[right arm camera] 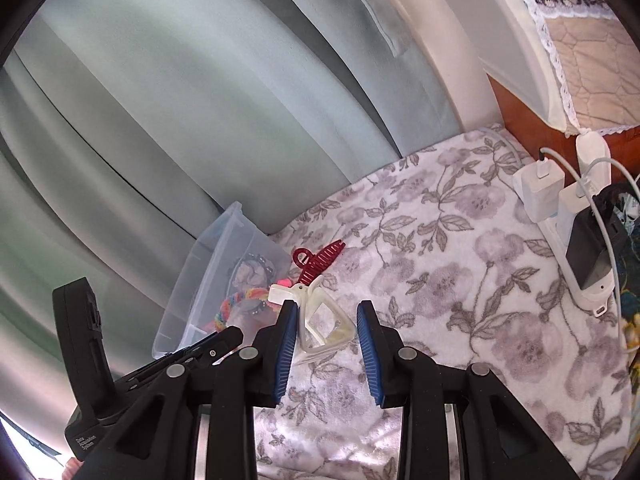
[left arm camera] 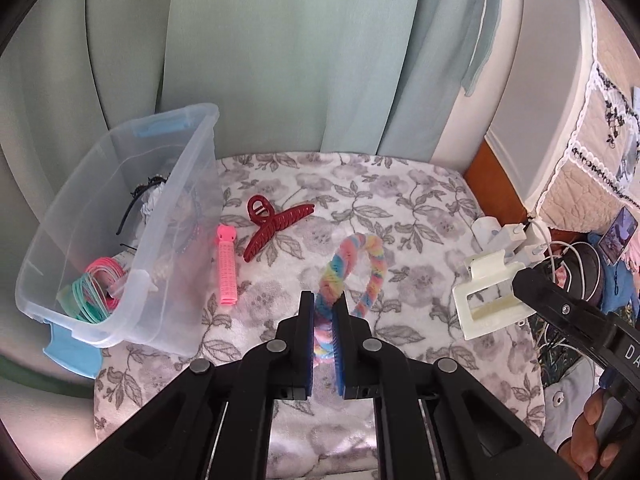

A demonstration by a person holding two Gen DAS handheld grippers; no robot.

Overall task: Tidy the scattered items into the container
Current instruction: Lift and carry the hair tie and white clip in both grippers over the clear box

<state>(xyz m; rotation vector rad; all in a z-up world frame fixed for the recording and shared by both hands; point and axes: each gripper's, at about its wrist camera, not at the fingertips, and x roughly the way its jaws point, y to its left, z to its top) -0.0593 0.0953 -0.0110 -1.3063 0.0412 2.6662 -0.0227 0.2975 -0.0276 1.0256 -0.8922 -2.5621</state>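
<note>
- Leftmost, a clear plastic container (left arm camera: 120, 240) stands on the floral blanket (left arm camera: 420, 208), its blue lid (left arm camera: 72, 354) lying under its near corner; inside are coiled pink and teal bands (left arm camera: 96, 288) and a dark headband (left arm camera: 140, 200).
- Just right of the container's wall a pink hair roller (left arm camera: 226, 268) lies flat on the blanket, and beside that, a little further back, a dark red claw clip (left arm camera: 276, 224).
- At the middle, the left gripper (left arm camera: 323, 312) is clamped on one end of a rainbow fuzzy headband (left arm camera: 360, 268); that end is pinched between the blue pads (left arm camera: 308, 340), and the arch curves up and away past the fingertips, its other leg hanging free to the right.
- Further right, the right gripper (right arm camera: 327, 322) carries a white claw clip (right arm camera: 320, 320). In its own view the clip sits between the blue pads, its body against the left finger (right arm camera: 286, 336) and its lower corner near the right one, its handles sticking out beyond the fingertips toward the container.
- In the left view that white clip is seen just off the black fingertip, above the blanket's right edge, well apart from the container.
- At the far right edge, white chargers (right arm camera: 538, 190) and cables sit on a power strip (right arm camera: 592, 280).
</note>
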